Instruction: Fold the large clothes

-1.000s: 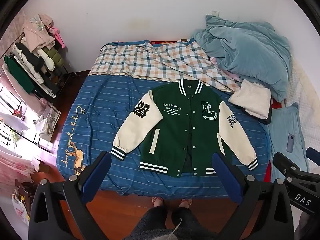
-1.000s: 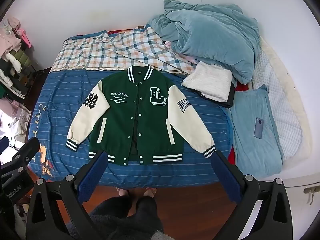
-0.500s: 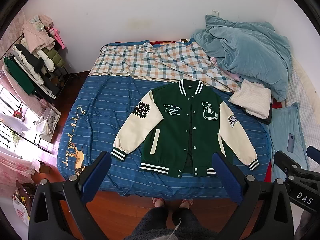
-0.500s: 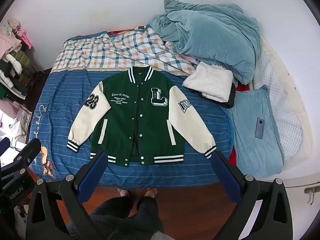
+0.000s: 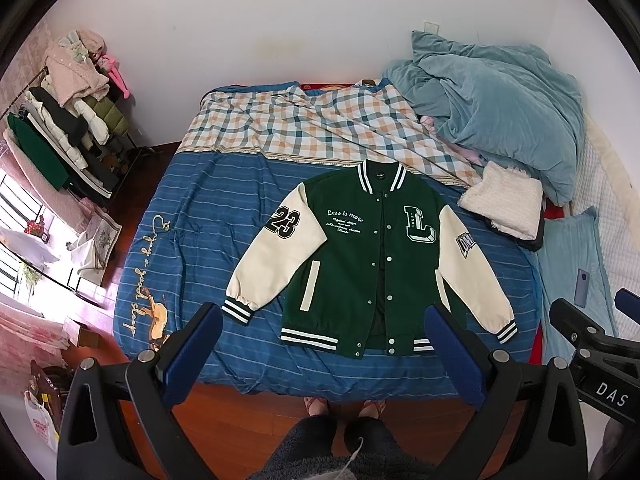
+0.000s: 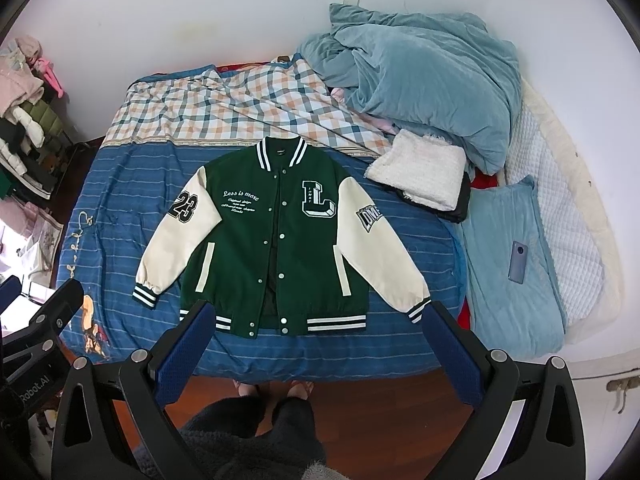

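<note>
A green varsity jacket (image 5: 360, 264) (image 6: 276, 248) with cream sleeves lies flat and face up on the blue striped bedspread (image 5: 192, 240) (image 6: 112, 200). Its sleeves are spread out and its hem points toward me. My left gripper (image 5: 324, 320) hangs high above the bed's near edge, open and empty. My right gripper (image 6: 316, 316) hangs at the same height beside it, also open with nothing between its blue pads (image 6: 188, 336). Each gripper's black frame shows at the edge of the other's view.
A heaped blue duvet (image 5: 492, 108) (image 6: 420, 80) and a folded white fluffy cloth (image 5: 504, 208) (image 6: 420, 172) lie at the bed's far right. A phone (image 6: 519, 262) rests on a blue pillow. A loaded clothes rack (image 5: 68, 136) stands at left. A person's feet (image 5: 344, 406) stand on the wooden floor.
Both views have shifted slightly so the jacket sits a little lower in frame; the jacket itself has not moved and both grippers stay open.
</note>
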Demonstrator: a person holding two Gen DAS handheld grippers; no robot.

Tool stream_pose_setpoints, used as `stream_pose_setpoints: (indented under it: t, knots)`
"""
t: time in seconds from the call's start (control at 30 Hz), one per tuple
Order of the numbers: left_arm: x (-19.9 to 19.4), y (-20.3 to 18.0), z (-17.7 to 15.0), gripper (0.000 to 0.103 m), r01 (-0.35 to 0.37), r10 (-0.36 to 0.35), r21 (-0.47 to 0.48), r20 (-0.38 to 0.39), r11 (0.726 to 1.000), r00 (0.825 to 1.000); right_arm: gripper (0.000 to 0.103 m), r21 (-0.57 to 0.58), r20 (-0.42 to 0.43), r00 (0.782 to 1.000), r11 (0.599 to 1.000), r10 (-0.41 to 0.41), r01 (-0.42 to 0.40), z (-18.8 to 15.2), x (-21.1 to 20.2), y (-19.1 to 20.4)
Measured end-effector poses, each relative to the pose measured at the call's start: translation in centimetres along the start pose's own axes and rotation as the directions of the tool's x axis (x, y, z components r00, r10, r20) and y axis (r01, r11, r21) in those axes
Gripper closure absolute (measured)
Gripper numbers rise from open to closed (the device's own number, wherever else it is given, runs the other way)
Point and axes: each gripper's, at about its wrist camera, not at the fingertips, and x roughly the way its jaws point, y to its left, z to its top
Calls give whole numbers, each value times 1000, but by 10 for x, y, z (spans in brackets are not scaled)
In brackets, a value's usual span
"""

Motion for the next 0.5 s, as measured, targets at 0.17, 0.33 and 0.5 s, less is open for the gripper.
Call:
stream_pose_setpoints:
  t: [0.17,0.33,0.5]
  knots:
    - [0,0,0,0,-2,2,-1,1,1000,1000,0,0,1,1000,1000,-3,3,10,0,0]
    - [0,0,0,0,-2,2,-1,-3,1000,1000,0,0,1,1000,1000,0,0,9,1,-1]
    - [-1,0,0,0,-5,5,0,1,1000,1000,0,-3,6,1000,1000,2,-2,11,-8,4]
